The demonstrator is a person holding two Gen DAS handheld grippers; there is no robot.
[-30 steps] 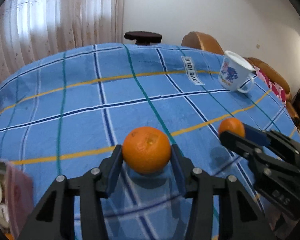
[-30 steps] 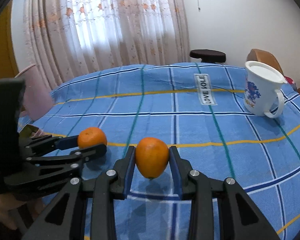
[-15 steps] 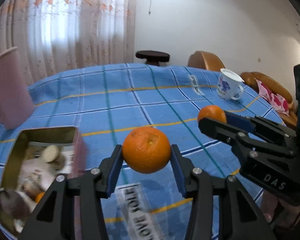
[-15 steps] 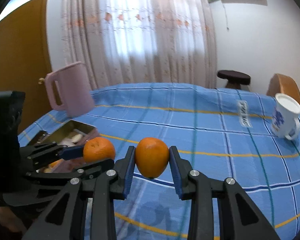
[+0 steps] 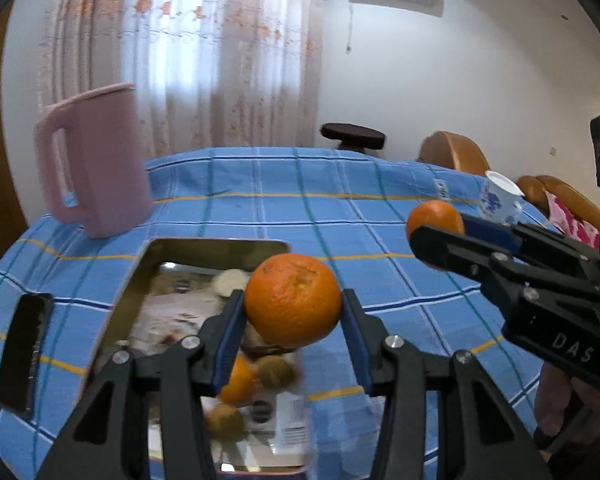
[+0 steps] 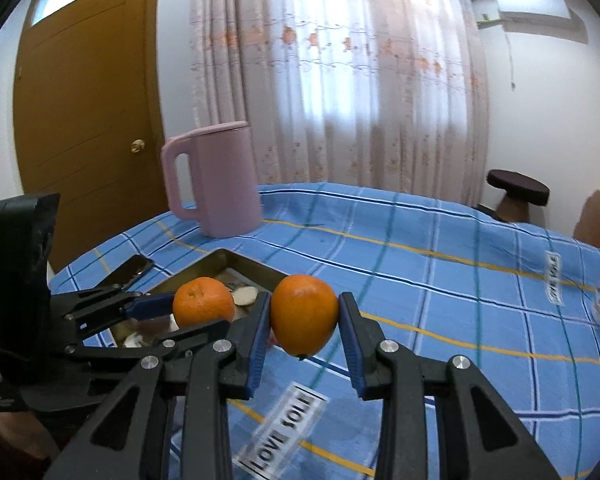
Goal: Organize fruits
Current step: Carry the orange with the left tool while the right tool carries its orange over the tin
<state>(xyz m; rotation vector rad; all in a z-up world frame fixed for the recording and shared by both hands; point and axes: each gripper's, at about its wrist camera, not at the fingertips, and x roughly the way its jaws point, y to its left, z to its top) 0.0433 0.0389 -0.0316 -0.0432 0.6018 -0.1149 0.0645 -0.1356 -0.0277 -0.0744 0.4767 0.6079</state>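
My left gripper point(image 5: 293, 312) is shut on an orange point(image 5: 293, 299) and holds it in the air above the right side of an open metal tin point(image 5: 140, 276). The tin holds another orange point(image 5: 238, 380) and several small pale items. My right gripper point(image 6: 303, 320) is shut on a second orange point(image 6: 303, 313), held above the blue checked cloth just right of the tin point(image 6: 236, 261). In the left wrist view the right gripper point(image 5: 434, 236) and its orange point(image 5: 434, 216) are at the right. In the right wrist view the left gripper point(image 6: 202, 312) and its orange point(image 6: 203, 301) are over the tin.
A pink jug point(image 5: 96, 164) stands behind the tin. A black phone point(image 5: 24, 348) lies left of the tin. A white mug with a blue print point(image 5: 500, 200) stands at the far right. A stool point(image 6: 518, 194) and chairs stand beyond the table.
Both grippers have swung left across the table with their oranges held fast. The tin, jug and phone came into view, and the left orange now hangs over the tin.
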